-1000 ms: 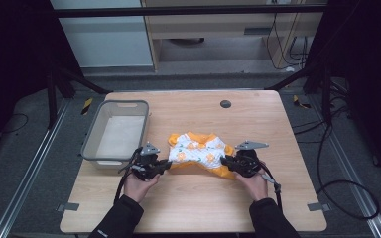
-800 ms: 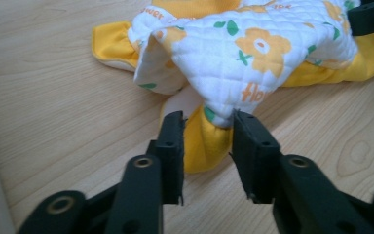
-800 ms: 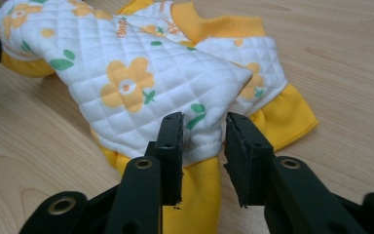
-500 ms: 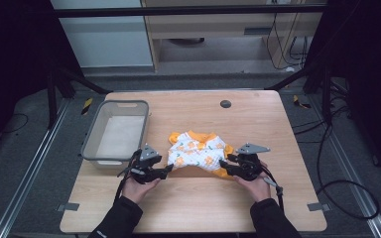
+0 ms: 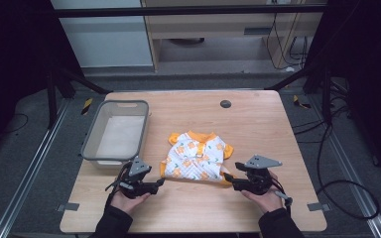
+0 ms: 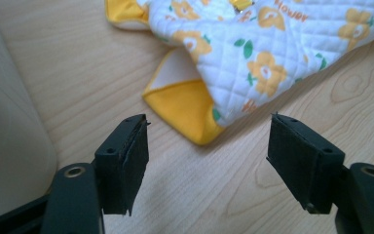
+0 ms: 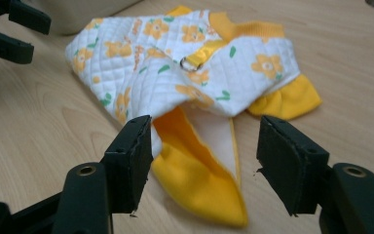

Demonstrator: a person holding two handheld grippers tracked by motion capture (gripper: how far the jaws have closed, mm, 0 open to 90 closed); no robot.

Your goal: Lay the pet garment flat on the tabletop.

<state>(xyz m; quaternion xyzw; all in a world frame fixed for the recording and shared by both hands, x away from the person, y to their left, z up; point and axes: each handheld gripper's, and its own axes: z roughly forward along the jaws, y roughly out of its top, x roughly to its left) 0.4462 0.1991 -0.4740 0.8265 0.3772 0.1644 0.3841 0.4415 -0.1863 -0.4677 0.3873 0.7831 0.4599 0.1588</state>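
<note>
1. At far left, a grey bin (image 5: pixel 115 131) stands on the wooden surface (image 5: pixel 258 119), just beside the work but apart from it.
2. The left gripper (image 5: pixel 155 185), held low at the near edge, has just been opening; its jaws stand spread with nothing between them, the garment's yellow hem (image 6: pixel 187 105) lying just ahead of the tips.
3. At centre, the small quilted garment (image 5: pixel 196 156), white with orange flowers and yellow trim, lies flat on the surface, released at both lower corners.
4. The right gripper (image 5: pixel 229 179) has likewise just been opening; its jaws are spread, and a yellow flap (image 7: pixel 199 175) rests between them untouched by either pad.
5. Likely trouble: that flap sits so close to the right jaws that a careless pull-away could snag it and drag the garment out of its laid position. On the left, the loose folded hem could catch a jaw tip the same way, rumpling the cloth.
</note>
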